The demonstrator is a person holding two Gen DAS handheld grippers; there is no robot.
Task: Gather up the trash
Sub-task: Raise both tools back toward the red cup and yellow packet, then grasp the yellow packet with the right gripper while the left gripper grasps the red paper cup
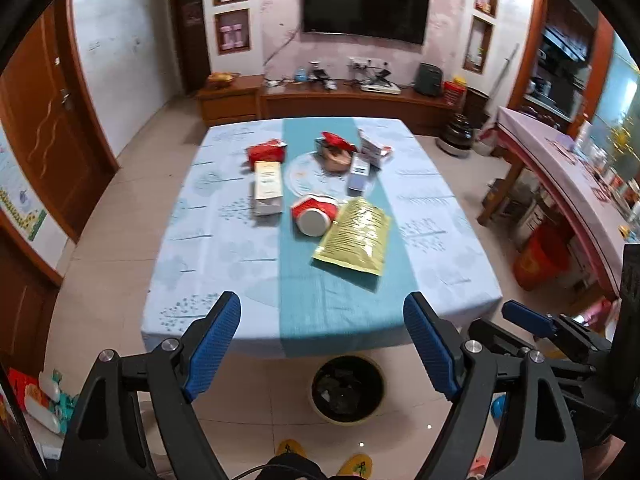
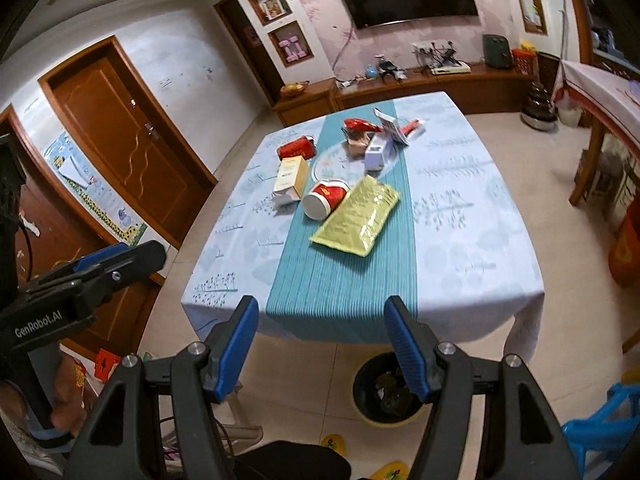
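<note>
Trash (image 1: 352, 236) litters the table (image 1: 224, 248): crumpled wrappers, boxes; both claws gape, empty.

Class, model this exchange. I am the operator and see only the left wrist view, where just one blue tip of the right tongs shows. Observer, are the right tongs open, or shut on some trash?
Observer: The right tongs are open, with nothing between them.
Operator: What is holding the left tongs?
Observer: A hand grips their handle from below.
Operator: Any marking on them?
Observer: Their side reads GenRobot.AI.
</note>
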